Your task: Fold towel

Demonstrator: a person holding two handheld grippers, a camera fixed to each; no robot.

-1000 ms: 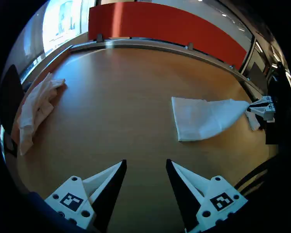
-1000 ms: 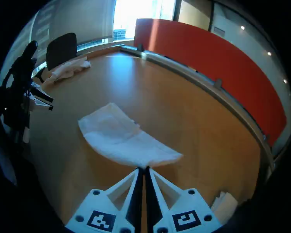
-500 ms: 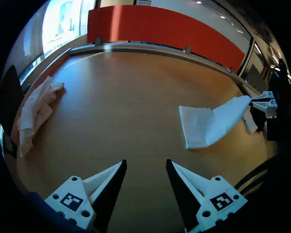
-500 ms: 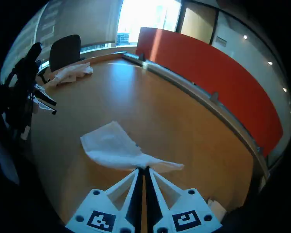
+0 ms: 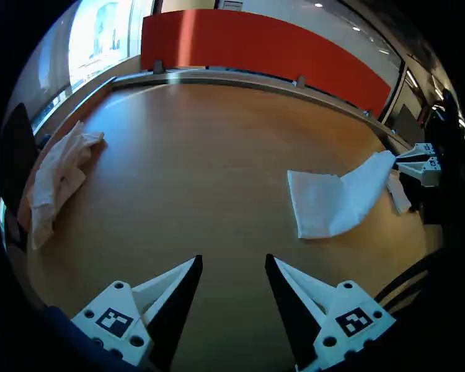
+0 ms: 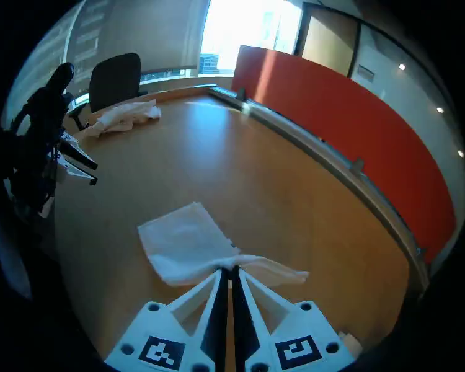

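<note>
The right gripper [image 6: 231, 273] has its jaws pressed together on one edge of the towel [image 6: 183, 245], with the cloth bunched right at the fingertips. Over the last second it has raised that edge off the table [image 5: 201, 155] and started carrying it back across the rest. The towel lay longer and flatter a moment ago; now the held end hangs in a loose slope and less of it rests on the wood. In the last half second the lift has nearly stopped, so I judge the first fold is partway over and not yet laid down.

The left gripper [image 5: 232, 256] hovers over bare table with its jaws wide and nothing between them, well apart from the towel. It has barely shifted. It looks free to pin or take the other corner, since a one-sided pull could leave the fold skewed.

Farther off, a rumpled cloth [image 5: 56, 170] lies untouched by the table's edge near a dark chair [image 6: 113, 77]. A red partition [image 5: 263, 43] runs along the far side.
</note>
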